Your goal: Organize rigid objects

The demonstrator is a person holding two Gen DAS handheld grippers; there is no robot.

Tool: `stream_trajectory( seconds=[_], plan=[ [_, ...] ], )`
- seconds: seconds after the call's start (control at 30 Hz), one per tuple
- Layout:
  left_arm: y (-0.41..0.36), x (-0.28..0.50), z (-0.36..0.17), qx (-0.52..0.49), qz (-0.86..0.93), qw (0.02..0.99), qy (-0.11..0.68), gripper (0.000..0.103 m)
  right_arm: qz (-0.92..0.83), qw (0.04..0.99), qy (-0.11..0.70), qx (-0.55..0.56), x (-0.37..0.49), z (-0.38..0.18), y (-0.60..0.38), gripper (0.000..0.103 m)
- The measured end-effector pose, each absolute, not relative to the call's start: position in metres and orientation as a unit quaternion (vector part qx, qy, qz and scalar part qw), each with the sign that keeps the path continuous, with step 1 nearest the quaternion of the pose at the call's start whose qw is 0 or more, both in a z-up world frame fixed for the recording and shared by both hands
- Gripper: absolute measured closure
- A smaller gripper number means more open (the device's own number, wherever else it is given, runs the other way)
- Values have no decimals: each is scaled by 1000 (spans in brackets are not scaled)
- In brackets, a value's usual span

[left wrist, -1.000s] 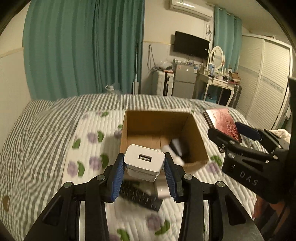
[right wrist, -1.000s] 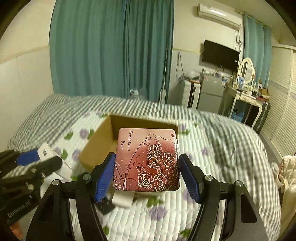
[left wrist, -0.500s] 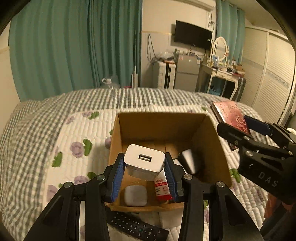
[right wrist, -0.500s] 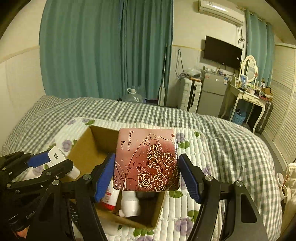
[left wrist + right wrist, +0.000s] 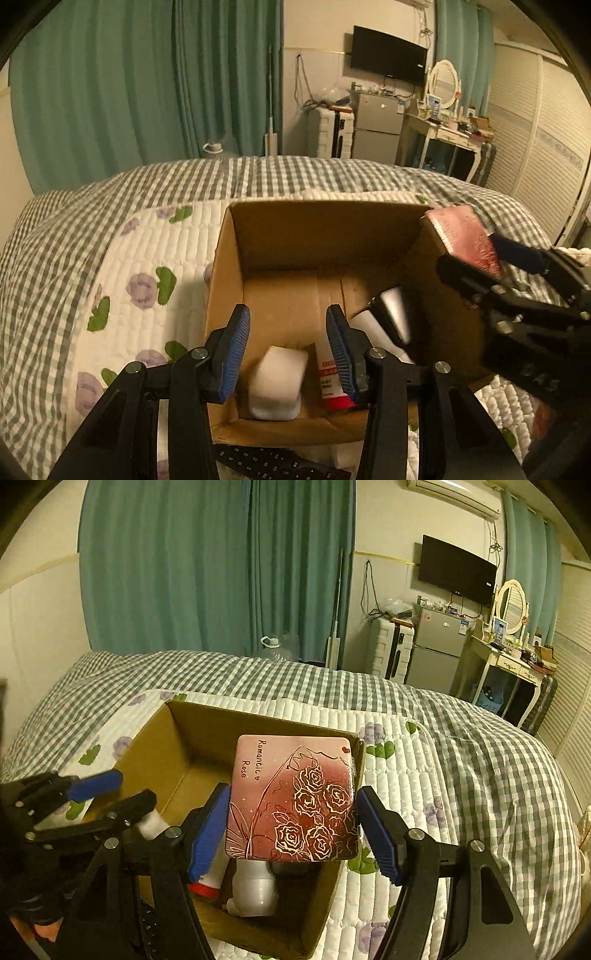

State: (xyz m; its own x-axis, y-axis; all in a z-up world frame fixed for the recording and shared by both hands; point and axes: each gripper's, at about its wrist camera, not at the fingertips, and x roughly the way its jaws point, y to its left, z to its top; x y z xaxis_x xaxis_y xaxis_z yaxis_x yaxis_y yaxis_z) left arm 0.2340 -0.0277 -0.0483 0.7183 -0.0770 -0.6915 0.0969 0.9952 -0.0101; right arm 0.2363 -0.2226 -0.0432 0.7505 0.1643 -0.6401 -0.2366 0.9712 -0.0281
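A bedroom is being shown, with teal curtains behind and a bed (image 5: pixel 122 206) under a grey checked cover and a white flowered quilt, on which a cardboard box (image 5: pixel 177 746) is sitting open.

The task's thing in hand is the pink rose-printed case (image 5: pixel 295 797). It is being gripped flat by the right gripper (image 5: pixel 291 830), 1 blue pad pressed on each side edge, its printed face turned up to the camera. It is being carried over the right half of the open box, above the contents, with its far edge reaching close to the box's right wall. The drop lies straight below the fingers, so only a lowering and a release are judged to be needed, and the right hand is plainly the nearer one.

On the other side, the left gripper (image 5: pixel 288 343) is being held over the box's near-left corner with its fingers spread and nothing between them. Below that gap a blurred white charger block (image 5: pixel 277 380) is being seen inside the box, seemingly falling or just landing, beside a red-and-white tube (image 5: pixel 330 384) and a silver and white object (image 5: pixel 391 317). A black remote (image 5: pixel 273 463) is lying on the quilt just outside the box's near wall.

A clash between the 2 tools over the box is judged the main risk.
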Motion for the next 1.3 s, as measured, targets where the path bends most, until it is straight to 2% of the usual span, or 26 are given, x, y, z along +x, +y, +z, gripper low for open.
stream_trajectory(
  seconds=[0.4, 0.63, 0.9, 0.93, 0.97, 1.03, 1.17, 1.3],
  plan=[
    [11, 216, -17, 9, -14, 940, 342, 58, 126, 919, 368, -65, 254, -46, -190, 34],
    [36, 220, -28, 1, 10, 937, 349, 58, 118, 900, 415, -68, 281, -73, -159, 34],
    [45, 220, -48, -2, 14, 930, 367, 58, 122, 899, 417, -65, 296, -78, -144, 33],
    [45, 218, -48, 1, 16, 930, 367, 58, 118, 902, 411, -62, 295, -76, -145, 31],
    [45, 215, -47, 2, 17, 930, 367, 58, 114, 904, 406, -61, 293, -73, -146, 24],
    [46, 208, -44, 2, 17, 931, 365, 57, 115, 909, 397, -55, 285, -65, -150, 22],
    [44, 186, -37, 10, 21, 932, 361, 33, 122, 915, 381, -50, 260, -42, -166, 22],
    [41, 165, -34, 6, 20, 930, 366, 16, 110, 924, 361, -62, 223, -21, -189, 16]
  ],
)
